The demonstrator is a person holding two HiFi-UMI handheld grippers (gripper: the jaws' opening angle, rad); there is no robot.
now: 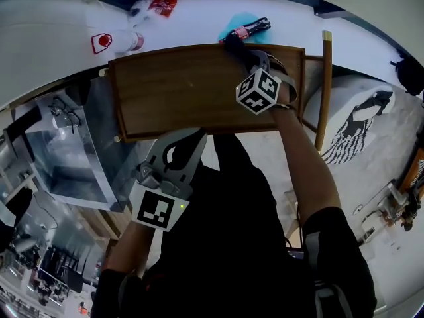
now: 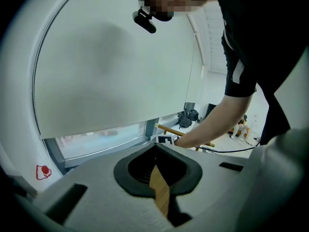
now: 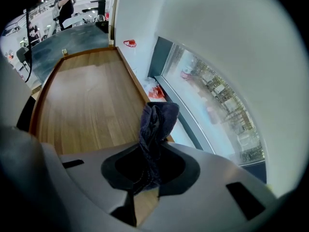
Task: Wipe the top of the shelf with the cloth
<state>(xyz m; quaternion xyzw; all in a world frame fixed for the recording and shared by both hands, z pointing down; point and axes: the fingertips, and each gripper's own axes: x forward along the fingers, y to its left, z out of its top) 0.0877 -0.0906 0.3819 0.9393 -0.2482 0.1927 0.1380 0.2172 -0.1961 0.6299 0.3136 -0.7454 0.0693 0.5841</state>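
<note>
Sill: a white ledge runs along the far edge of the shelf top.
On the sill: a red packet, a white bottle with a red label off the shelf's far left corner, and a blue item just beyond the far right corner.
Right of the shelf: an upright wooden pole, then a white cushion with a black pattern.
Left of the shelf: a glass-sided cabinet.
Cloth: the dark cloth is bunched at the shelf top's far right corner, next to the sill; whether it touches the wood cannot be told.
Right gripper: the right gripper has its jaws clamped on the cloth and points at the far edge.
Right arm: the bare forearm stretches out over the right edge.
Left gripper: the left gripper has its jaws closed with nothing between them, at the near edge.
Left arm: bent, close to the body.
</note>
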